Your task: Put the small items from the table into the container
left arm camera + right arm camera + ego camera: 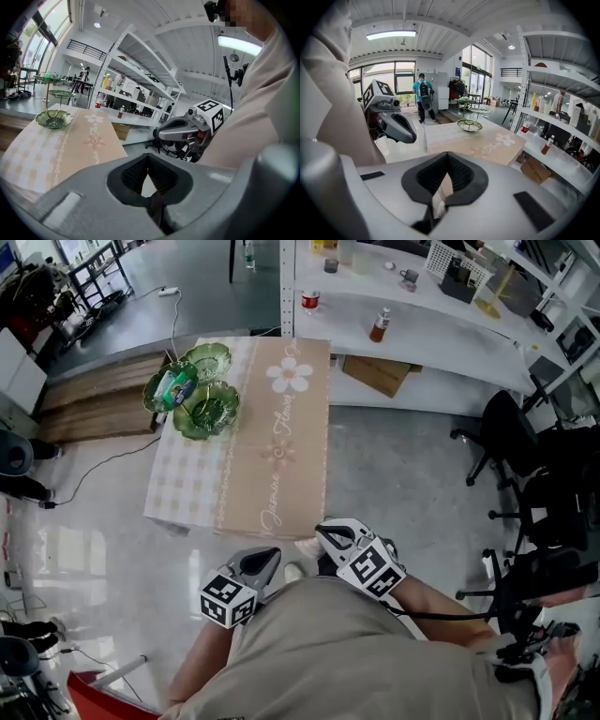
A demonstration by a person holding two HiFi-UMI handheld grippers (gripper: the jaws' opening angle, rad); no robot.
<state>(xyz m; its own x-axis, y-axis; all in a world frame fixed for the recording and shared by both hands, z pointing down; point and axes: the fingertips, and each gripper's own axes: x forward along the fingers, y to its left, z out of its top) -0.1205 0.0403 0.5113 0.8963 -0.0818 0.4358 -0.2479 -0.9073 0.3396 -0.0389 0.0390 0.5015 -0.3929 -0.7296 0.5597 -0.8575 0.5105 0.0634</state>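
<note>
A green glass stand of three bowls [206, 411] rests at the far left end of the cloth-covered table [272, 460]. One bowl holds a blue-green packet [176, 388]. The stand also shows in the left gripper view [54, 119] and the right gripper view [469, 124]. Both grippers hang close to the person's body, short of the table's near edge. My left gripper [265, 563] [149, 180] is shut with nothing between its pads. My right gripper [328, 532] [443, 185] is likewise shut and holds nothing. Each gripper sees the other: the right one [173, 131], the left one [401, 129].
White shelving [422, 306] behind the table carries a brown bottle [379, 324] and a red can [310, 302]; a cardboard box [377, 374] lies beneath. Black office chairs [506, 442] stand at the right. A wooden platform [94, 399] lies left. A person with a backpack [423, 96] stands far off.
</note>
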